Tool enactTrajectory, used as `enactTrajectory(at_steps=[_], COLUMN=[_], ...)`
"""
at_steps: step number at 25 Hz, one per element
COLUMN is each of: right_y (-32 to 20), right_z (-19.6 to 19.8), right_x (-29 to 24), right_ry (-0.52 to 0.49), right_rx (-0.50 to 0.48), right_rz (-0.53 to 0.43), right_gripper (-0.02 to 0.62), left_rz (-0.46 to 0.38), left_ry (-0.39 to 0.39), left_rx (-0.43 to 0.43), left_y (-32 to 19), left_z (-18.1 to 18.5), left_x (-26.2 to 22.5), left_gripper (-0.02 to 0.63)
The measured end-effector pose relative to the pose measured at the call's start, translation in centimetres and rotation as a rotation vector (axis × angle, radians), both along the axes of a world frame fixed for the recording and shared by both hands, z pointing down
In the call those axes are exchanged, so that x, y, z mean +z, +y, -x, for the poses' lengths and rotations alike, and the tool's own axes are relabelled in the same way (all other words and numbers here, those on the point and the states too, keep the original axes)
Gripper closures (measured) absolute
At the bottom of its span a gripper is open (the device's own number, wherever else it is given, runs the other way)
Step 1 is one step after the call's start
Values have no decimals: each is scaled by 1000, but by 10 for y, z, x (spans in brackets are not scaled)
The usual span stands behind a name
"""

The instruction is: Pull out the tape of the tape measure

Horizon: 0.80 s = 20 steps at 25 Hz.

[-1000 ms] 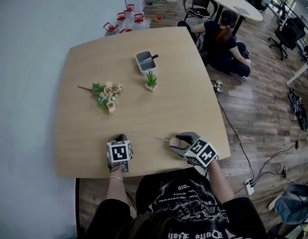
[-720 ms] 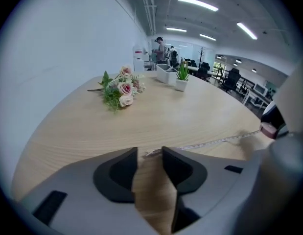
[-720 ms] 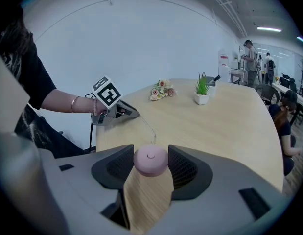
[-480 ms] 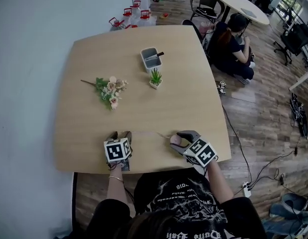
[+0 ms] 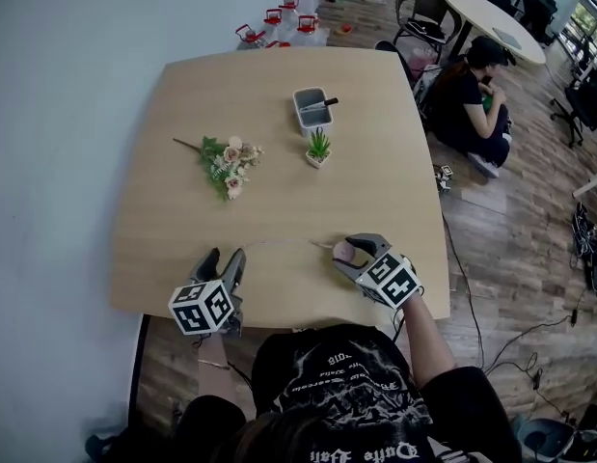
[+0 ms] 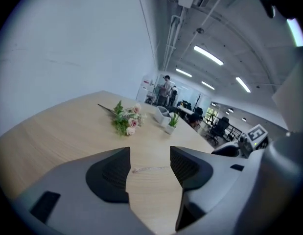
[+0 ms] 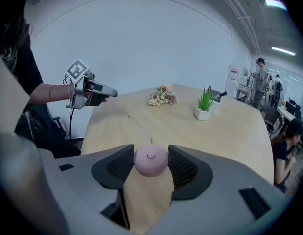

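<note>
Left gripper [image 5: 224, 258] has let go, the tape [image 6: 150, 169] lying beyond its spread jaws; right gripper [image 5: 350, 255] pinches the tape measure [image 7: 151, 160].

The table [image 5: 279, 95] has a light wood-grain top, matt and smooth, with fine grain lines. At the table's near edge, the tape measure [image 7: 151, 161] has a pink round case of smooth plastic with a soft satin sheen. The tape [image 7: 139, 129] on the table is a thin pale strip, material not discernible. The left gripper [image 6: 150, 161] and right gripper [image 7: 150, 156] have grey matt plastic bodies. Their pads [image 6: 113, 173] are dark and finely ribbed. The floor [image 5: 510, 220] beside the table is wood plank with a slight gloss.
</note>
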State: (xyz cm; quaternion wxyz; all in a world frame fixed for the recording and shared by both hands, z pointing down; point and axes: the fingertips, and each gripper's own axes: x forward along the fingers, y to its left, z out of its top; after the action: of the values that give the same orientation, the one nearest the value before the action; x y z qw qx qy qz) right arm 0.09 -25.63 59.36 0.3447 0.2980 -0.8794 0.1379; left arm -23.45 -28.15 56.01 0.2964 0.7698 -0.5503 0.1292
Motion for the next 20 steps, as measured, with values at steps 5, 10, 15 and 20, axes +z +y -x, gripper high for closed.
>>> enactTrajectory(at_steps=[5,10,15,20], right_y=[-24,-50,-66,-75], right_z=[-2,-6,-3,-8], right_x=[9,23,42,58], right_ry=[34,40,37,40], right_rx=[20,85,109,152], right_rz=[-41,-46,-9,19], right_gripper=[359,359,357,357], left_rz=[-242,-254,-211,-223], left_ry=[167,139,116,127], left_rx=[-122,-83,-59,-128], left_y=[15,39,64,75], left_z=[14,2,-7,4], left_x=[-65,-71,-56,-59], left_gripper=[353,353,353,371])
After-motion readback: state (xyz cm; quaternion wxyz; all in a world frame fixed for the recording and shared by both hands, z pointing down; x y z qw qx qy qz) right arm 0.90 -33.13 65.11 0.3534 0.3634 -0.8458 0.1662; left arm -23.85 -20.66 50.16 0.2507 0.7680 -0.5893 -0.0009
